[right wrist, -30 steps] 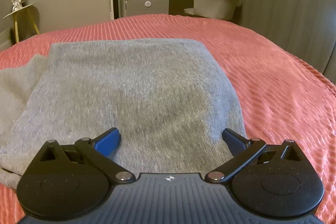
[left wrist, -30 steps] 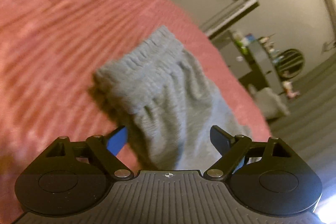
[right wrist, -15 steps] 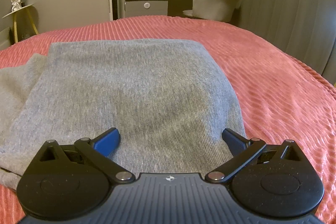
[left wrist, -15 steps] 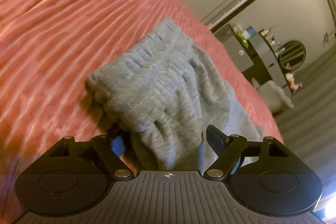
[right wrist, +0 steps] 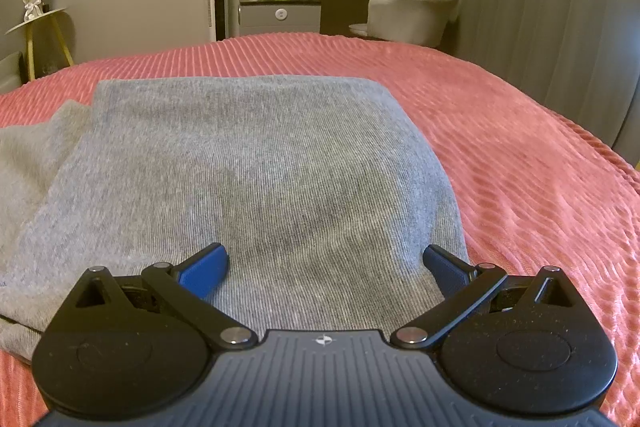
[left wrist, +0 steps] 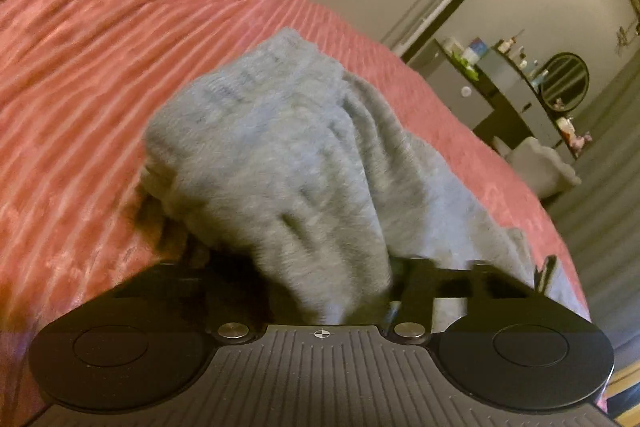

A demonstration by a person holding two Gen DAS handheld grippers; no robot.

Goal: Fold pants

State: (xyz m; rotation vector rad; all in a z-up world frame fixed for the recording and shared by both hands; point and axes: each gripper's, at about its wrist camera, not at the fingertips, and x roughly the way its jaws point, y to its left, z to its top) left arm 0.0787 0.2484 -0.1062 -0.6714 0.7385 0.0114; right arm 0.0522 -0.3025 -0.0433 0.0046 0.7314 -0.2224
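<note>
Item: grey ribbed-knit pants (right wrist: 248, 171), lying on a bed spread with a coral-red corded blanket (right wrist: 520, 155). In the right wrist view the pants lie flat, apparently in doubled layers, with a looser layer trailing off to the left. In the left wrist view a gathered end, possibly the elasticated waistband, rises in a bunched heap (left wrist: 280, 163).

Left tongs (left wrist: 328, 291): the jaws have just been closing, with the bunched grey cloth between them. The pads are hidden under the fabric, but the cloth puckers toward them, so they read as clenched on the pants.

Right tongs (right wrist: 324, 263): released, jaws spread wide over the flat panel, with cloth between them but unpinched.

Handling, as judged: light, soft and limp; no stiffness, so any lifted edge will sag and drag its layers. The knit should grip well and not slip. Not fragile.

Hold points, as judged: the thick gathered end for one side, the near hem or corner of the flat panel for the other.
</note>
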